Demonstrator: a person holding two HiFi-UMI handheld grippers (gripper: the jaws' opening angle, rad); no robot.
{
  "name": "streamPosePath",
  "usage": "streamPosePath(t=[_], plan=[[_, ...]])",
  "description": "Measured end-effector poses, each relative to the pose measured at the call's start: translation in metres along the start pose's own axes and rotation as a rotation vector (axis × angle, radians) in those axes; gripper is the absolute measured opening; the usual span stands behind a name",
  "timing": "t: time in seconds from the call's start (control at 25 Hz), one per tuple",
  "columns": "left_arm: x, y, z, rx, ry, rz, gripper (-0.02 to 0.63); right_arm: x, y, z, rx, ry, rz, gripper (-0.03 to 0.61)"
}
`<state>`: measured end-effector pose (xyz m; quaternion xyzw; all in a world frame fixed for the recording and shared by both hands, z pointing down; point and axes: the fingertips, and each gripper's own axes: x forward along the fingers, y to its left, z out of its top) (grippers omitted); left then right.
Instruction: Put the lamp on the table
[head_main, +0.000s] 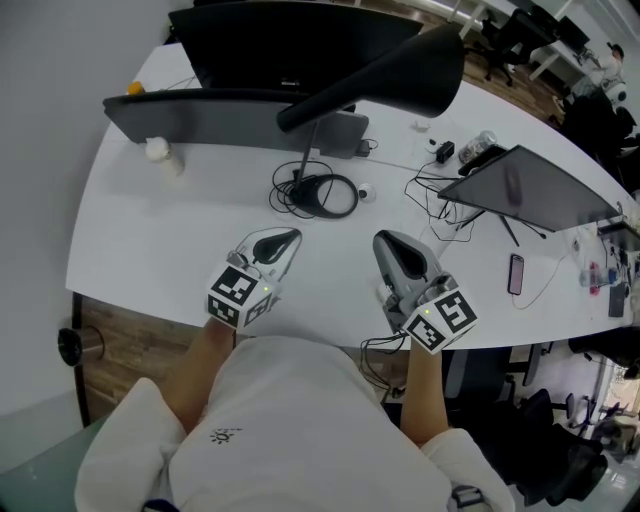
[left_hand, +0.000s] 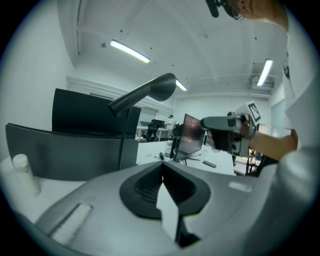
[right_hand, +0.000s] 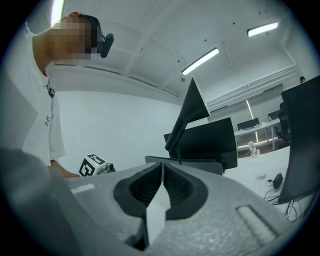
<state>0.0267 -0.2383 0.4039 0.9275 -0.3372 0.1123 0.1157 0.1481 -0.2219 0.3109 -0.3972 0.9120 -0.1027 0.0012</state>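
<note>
The black lamp (head_main: 400, 70) stands on the white table (head_main: 150, 250), its cone shade high on a thin stem over a base ringed with coiled cable (head_main: 322, 193). Both grippers hover near the table's front edge, short of the lamp. My left gripper (head_main: 290, 238) is shut with nothing in it, its jaws pressed together (left_hand: 162, 167). My right gripper (head_main: 385, 240) is likewise shut and empty (right_hand: 162, 167). The lamp (left_hand: 150, 90) rises ahead in the left gripper view. In the right gripper view the lamp (right_hand: 192, 112) stands before a dark monitor.
A black monitor (head_main: 280, 40) and a grey screen back (head_main: 200, 115) stand behind the lamp. Another monitor (head_main: 535, 190) is at the right, with loose cables (head_main: 440, 215) and a phone (head_main: 515, 273) beside it. A small white bottle (head_main: 157, 150) sits at the left.
</note>
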Motion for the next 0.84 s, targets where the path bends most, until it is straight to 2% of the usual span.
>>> streamPosePath(t=[0.84], plan=[[-0.011,-0.005,-0.001,0.014,-0.017,-0.053,-0.005,-0.006,0.01,-0.006,-0.034,0.016,-0.072,0.012]])
